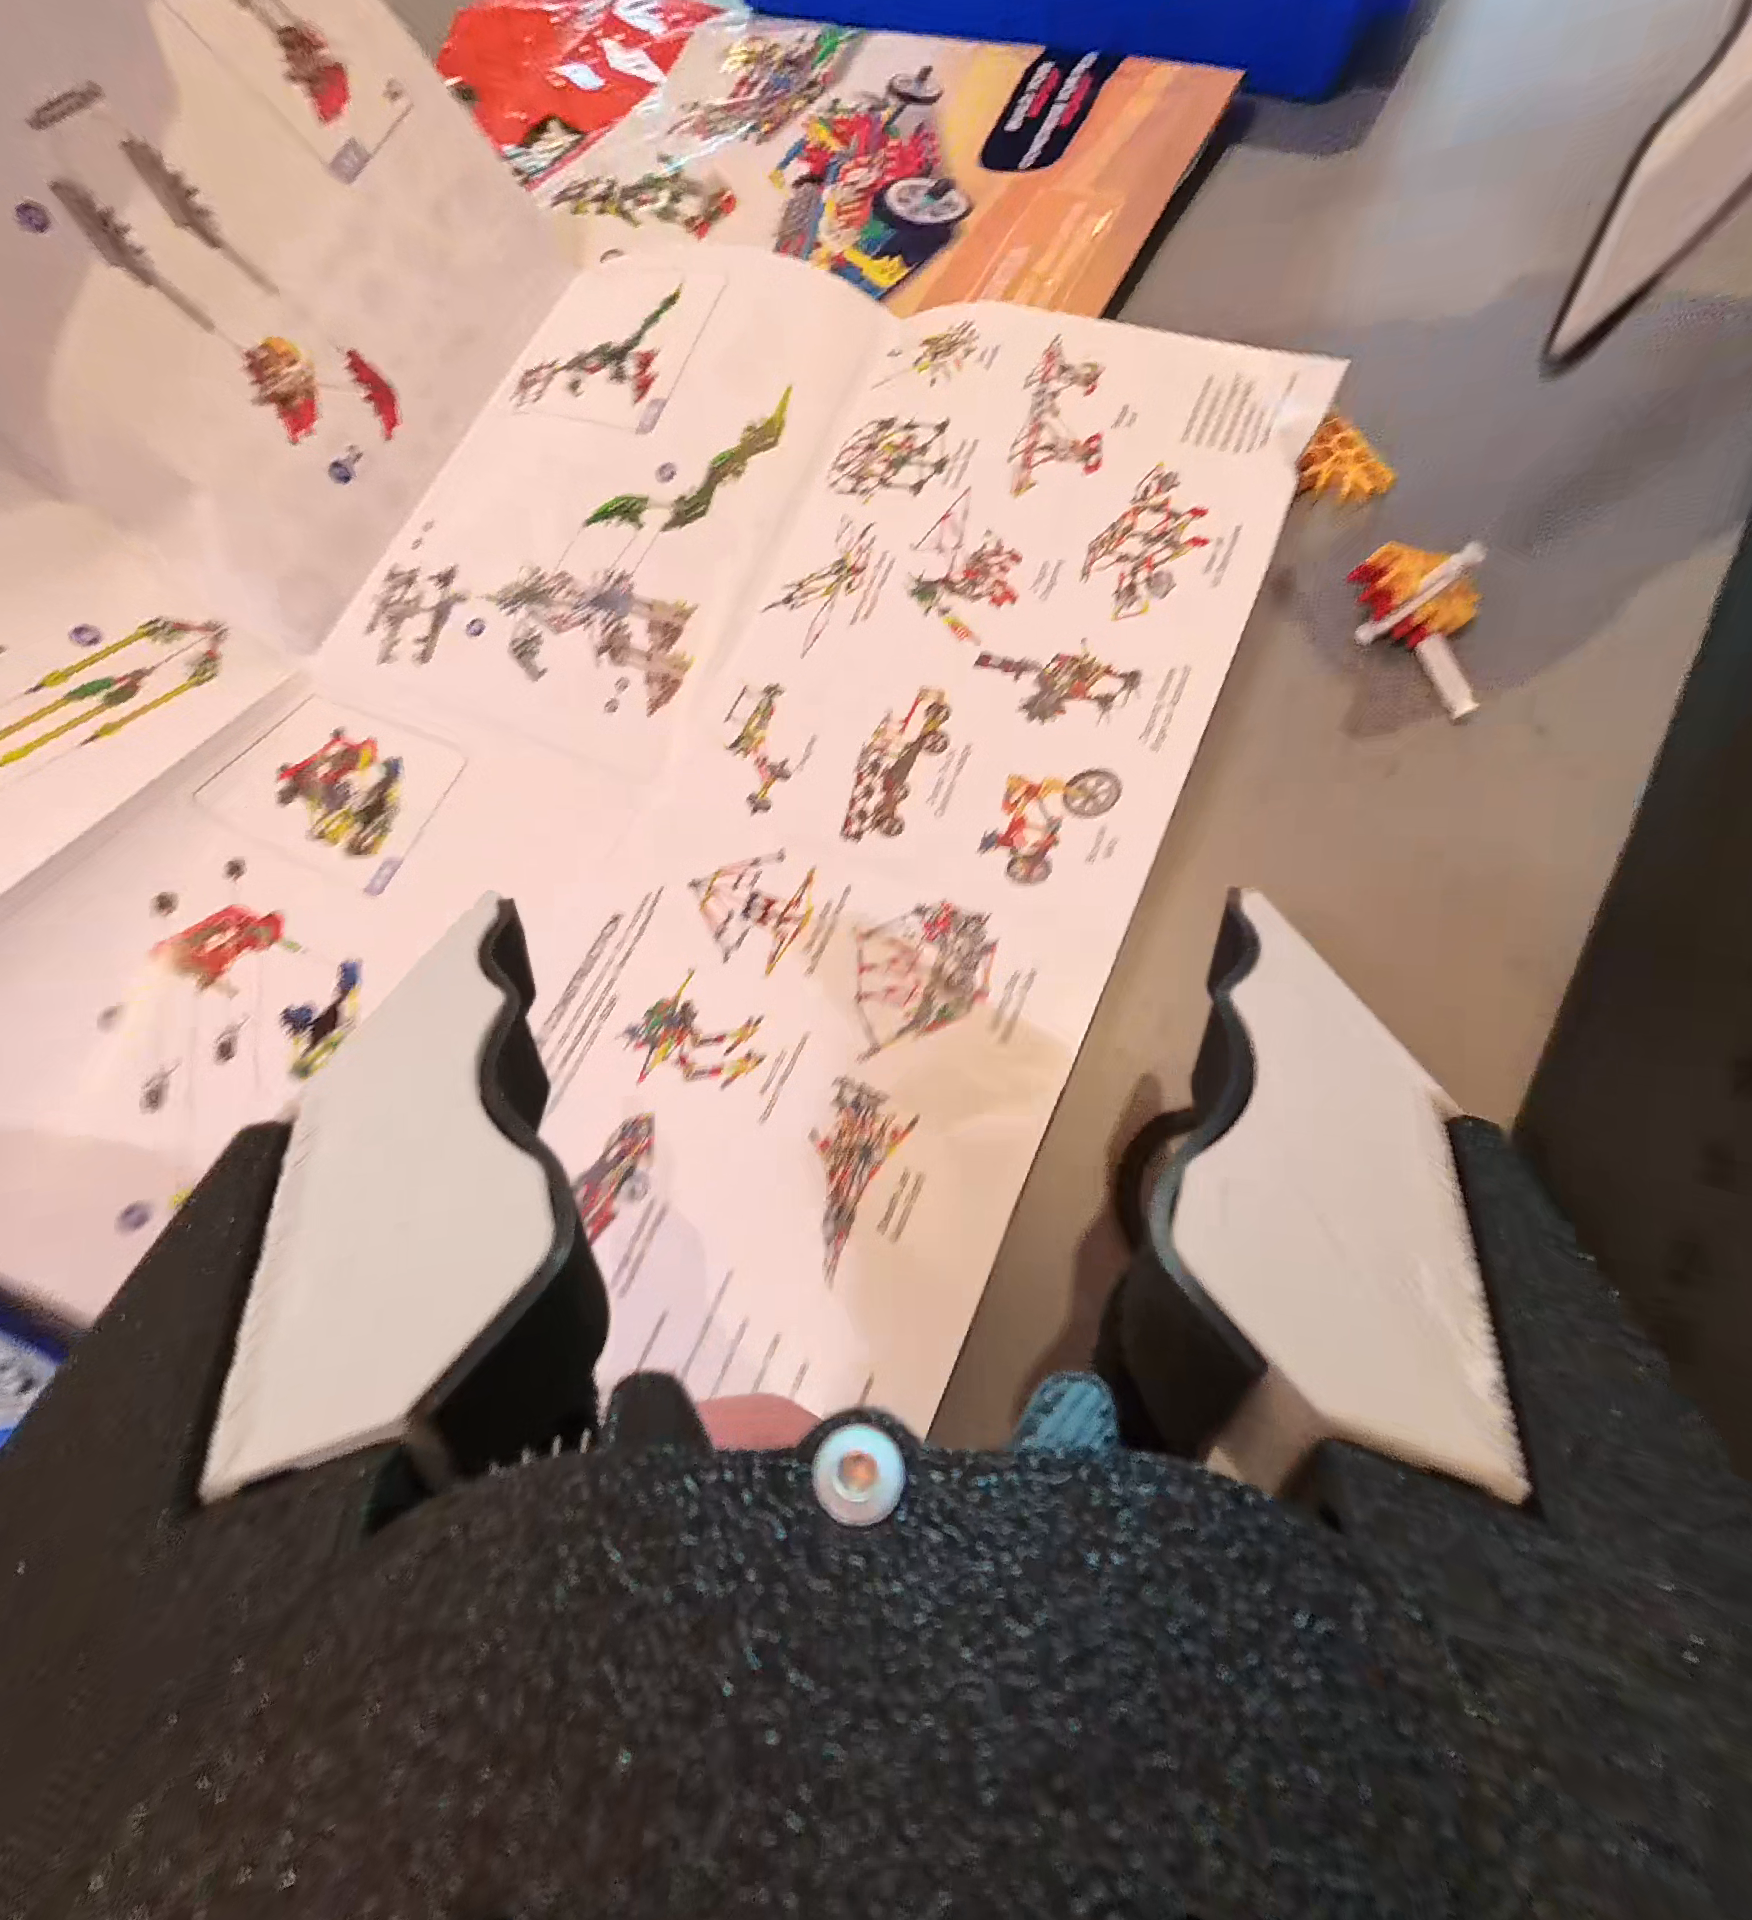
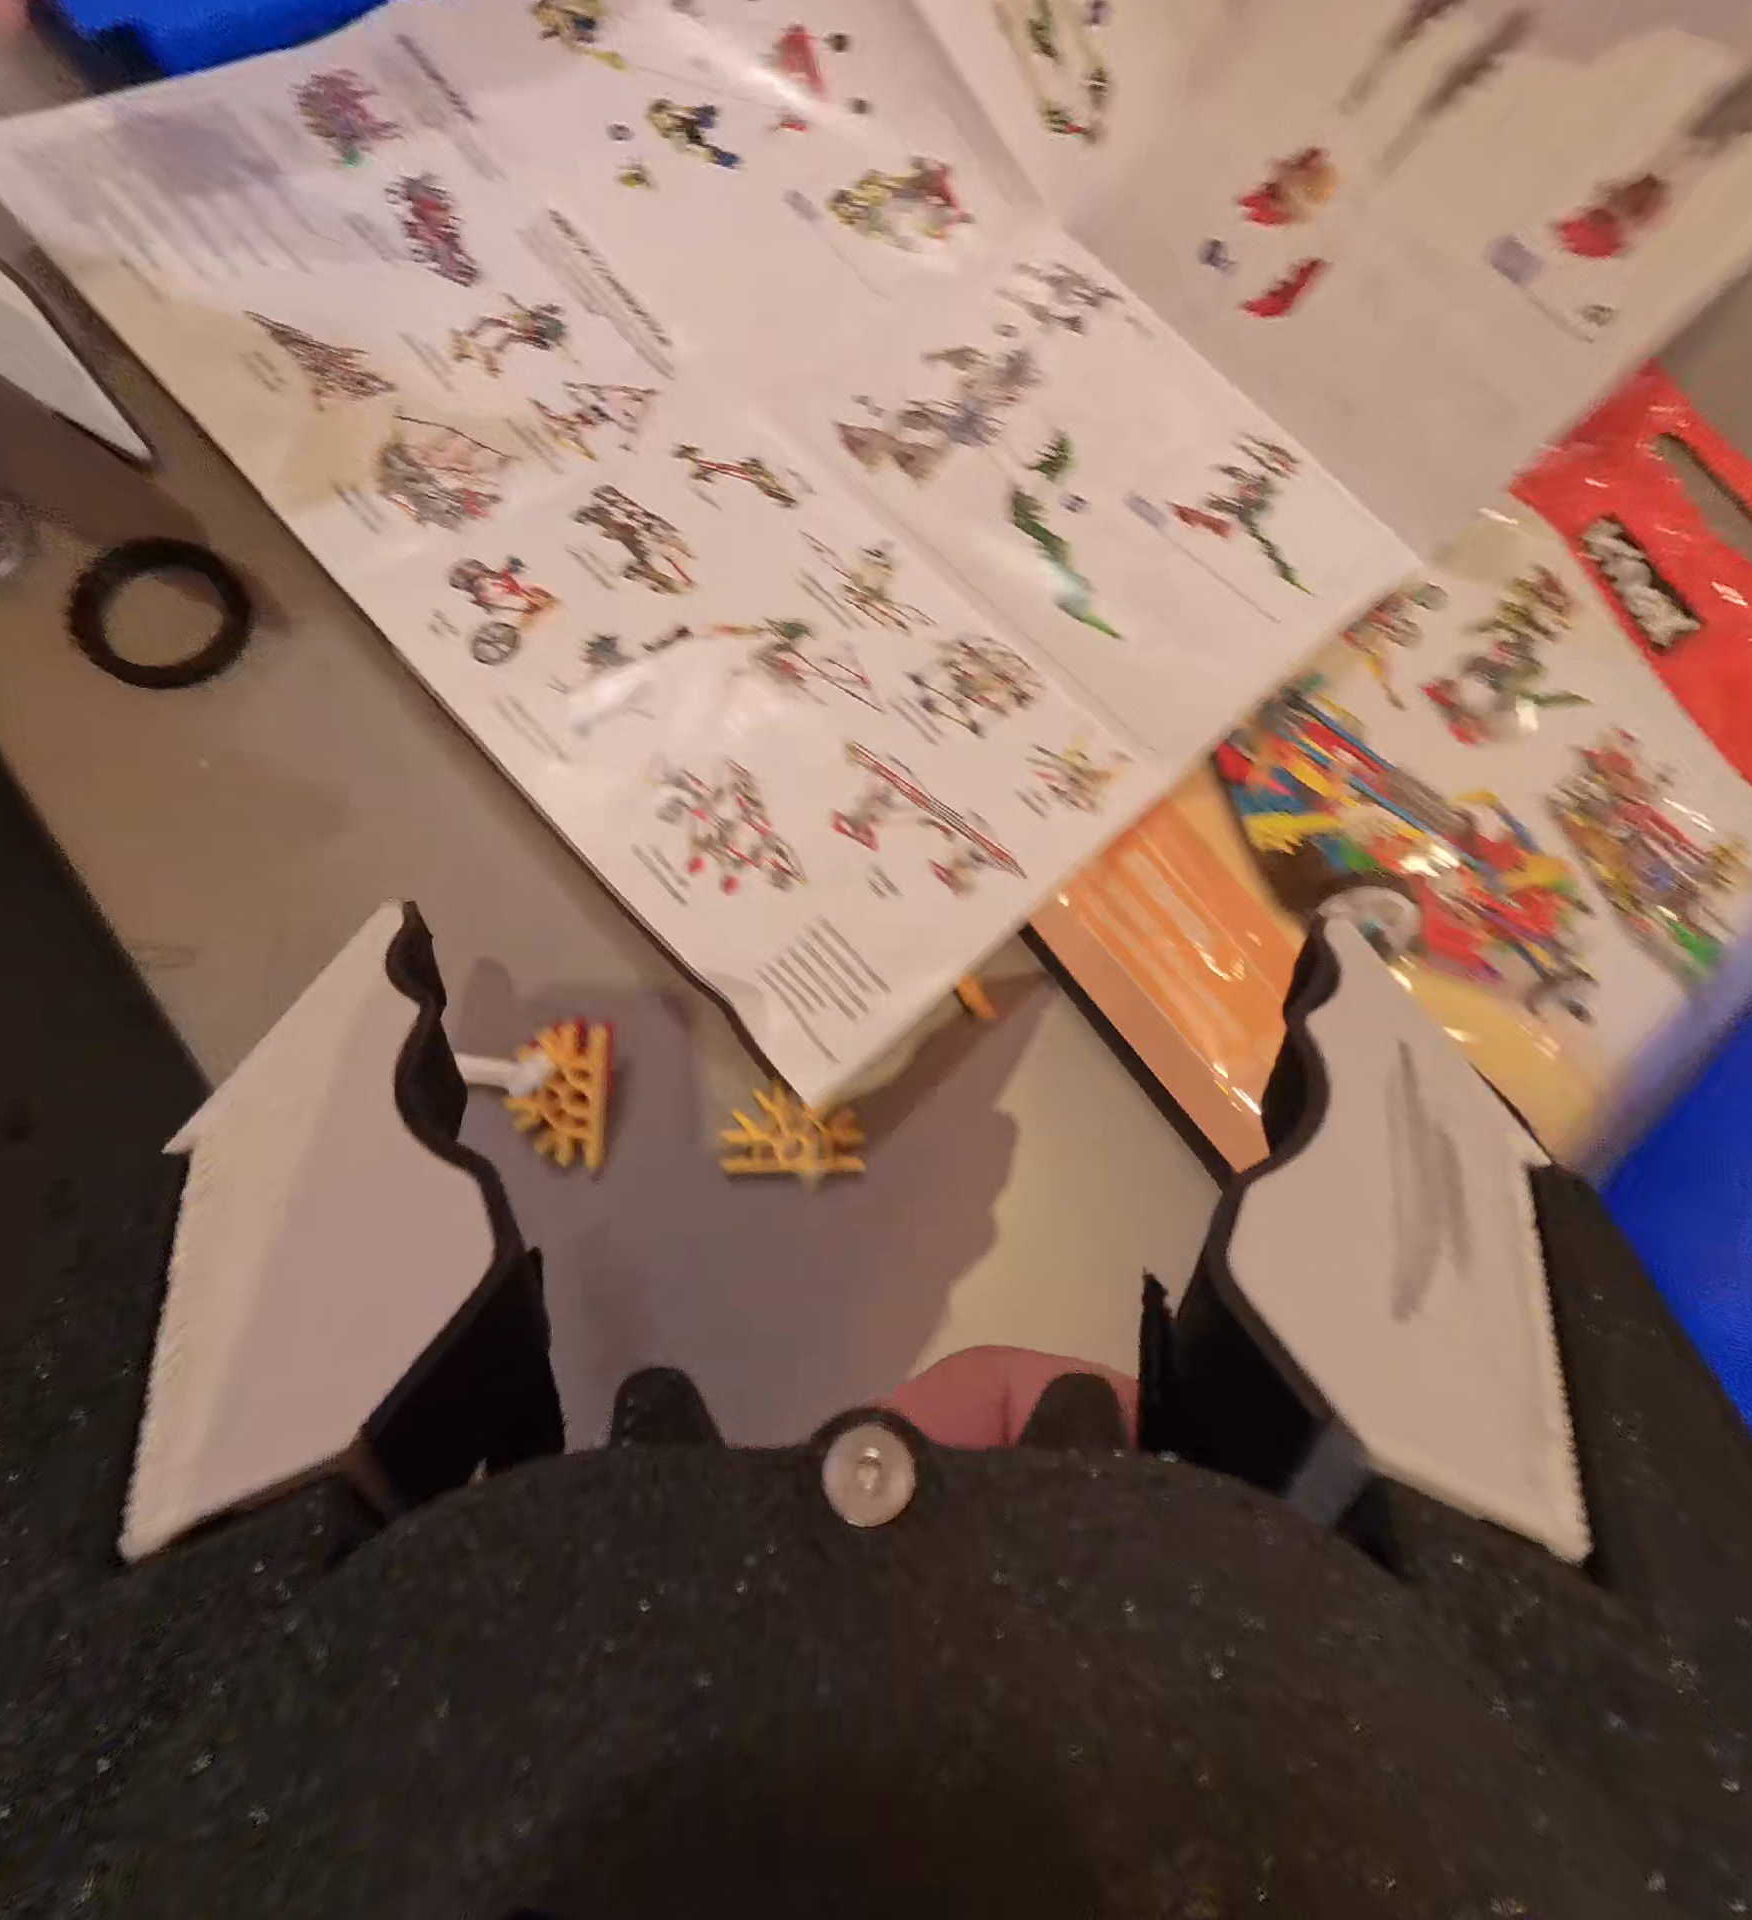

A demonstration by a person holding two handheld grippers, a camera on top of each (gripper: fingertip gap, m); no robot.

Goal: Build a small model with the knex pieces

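Left wrist view: creased glossy paper sheet (image 1: 851, 675).

**Grey tabletop, dark carpet beside it**

A smooth grey table (image 1: 1319, 852) fills both views, evenly lit with soft shadows. In the left wrist view, dark patterned carpet (image 1: 1703, 935) runs along the table edge to the right of the tongs. In the right wrist view the same carpet (image 2: 10, 987) lies to their left, below the table edge.
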